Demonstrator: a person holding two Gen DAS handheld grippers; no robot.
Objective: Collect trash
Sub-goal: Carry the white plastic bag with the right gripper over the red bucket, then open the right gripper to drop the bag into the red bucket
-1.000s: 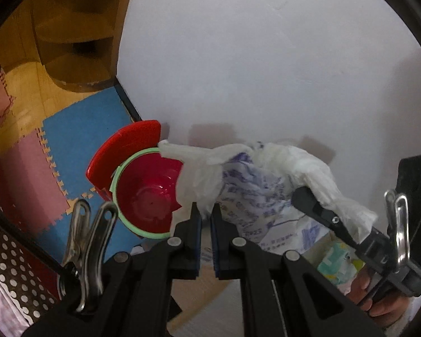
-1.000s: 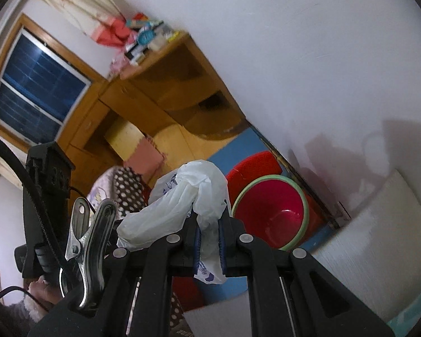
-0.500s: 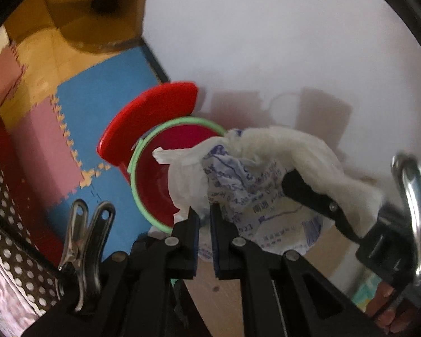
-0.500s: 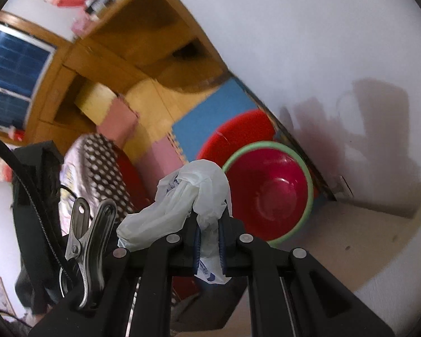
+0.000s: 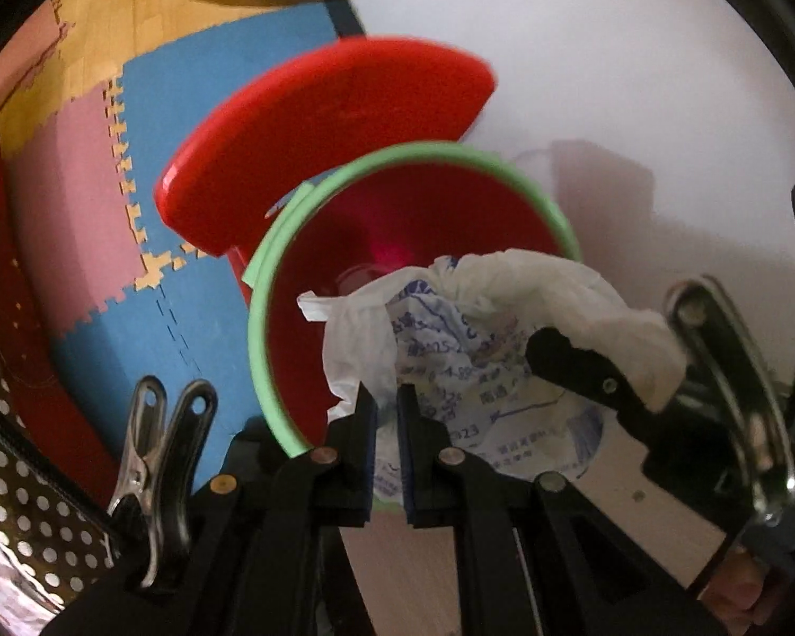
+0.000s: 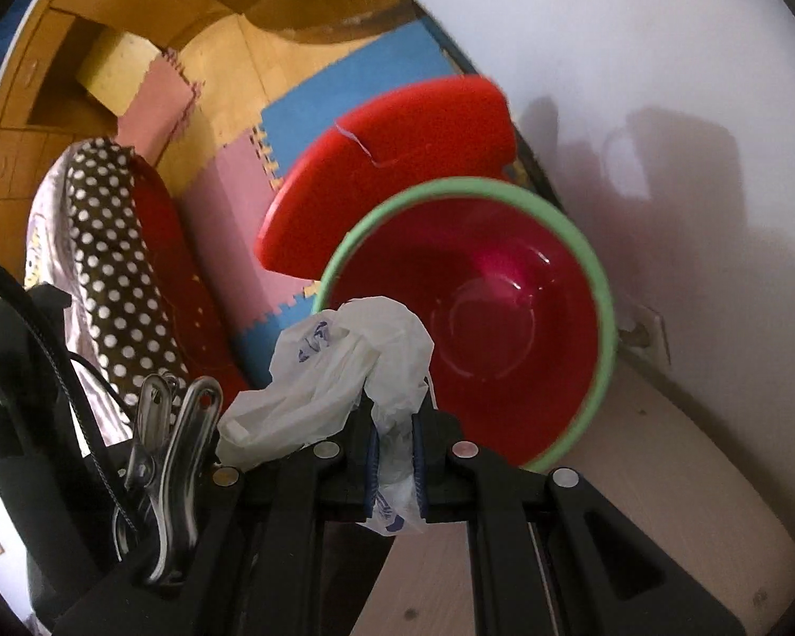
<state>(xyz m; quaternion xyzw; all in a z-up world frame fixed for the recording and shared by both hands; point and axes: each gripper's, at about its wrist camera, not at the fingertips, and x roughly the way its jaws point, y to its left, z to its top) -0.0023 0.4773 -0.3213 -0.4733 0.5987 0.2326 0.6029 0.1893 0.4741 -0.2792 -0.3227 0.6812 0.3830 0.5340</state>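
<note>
Over the round red plastic bin with a pale green rim (image 5: 397, 222), a crumpled white plastic bag printed with blue lettering (image 5: 450, 350) hangs stretched between two pairs of tongs. Left tongs (image 5: 387, 408) are clamped on the bag's lower edge, and right tongs (image 6: 395, 424) are clamped on a bunched fold of the same bag. Beside the bin, its flat red lid (image 6: 397, 159) leans up near the white wall (image 6: 662, 53), above the blue and pink foam floor mats (image 5: 79, 212).
</note>
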